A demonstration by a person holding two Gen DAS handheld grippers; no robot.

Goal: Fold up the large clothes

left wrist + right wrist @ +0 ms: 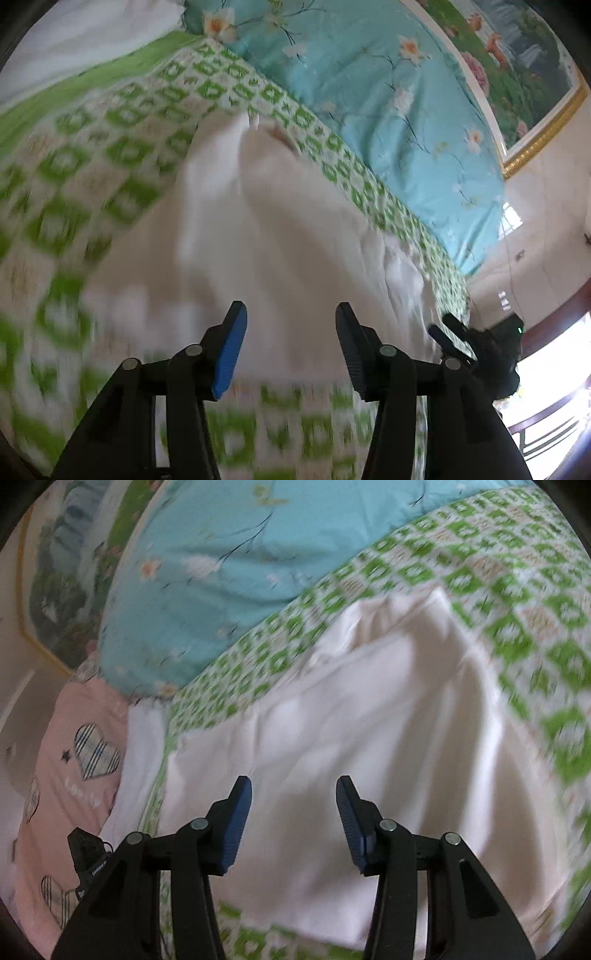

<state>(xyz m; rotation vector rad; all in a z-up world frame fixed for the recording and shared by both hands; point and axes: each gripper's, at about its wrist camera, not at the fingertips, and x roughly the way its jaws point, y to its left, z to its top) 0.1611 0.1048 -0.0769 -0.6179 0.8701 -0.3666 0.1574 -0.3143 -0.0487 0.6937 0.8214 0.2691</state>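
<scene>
White garment (351,716) lies spread and rumpled on the green-patterned bed cover (517,590), below the blue floral quilt (369,92). Left gripper (291,343) and right gripper (293,819) hover over it, jaws open, nothing between them. Looks thin, soft, limp and light, so pinch a hem edge or corner, not the middle.

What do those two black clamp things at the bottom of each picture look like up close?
Both the left gripper and the right gripper are matte black plastic linkages with round silver pivot pins. Each has two flat fingers faced with ribbed blue pads. No sleeves or cables show.
</scene>
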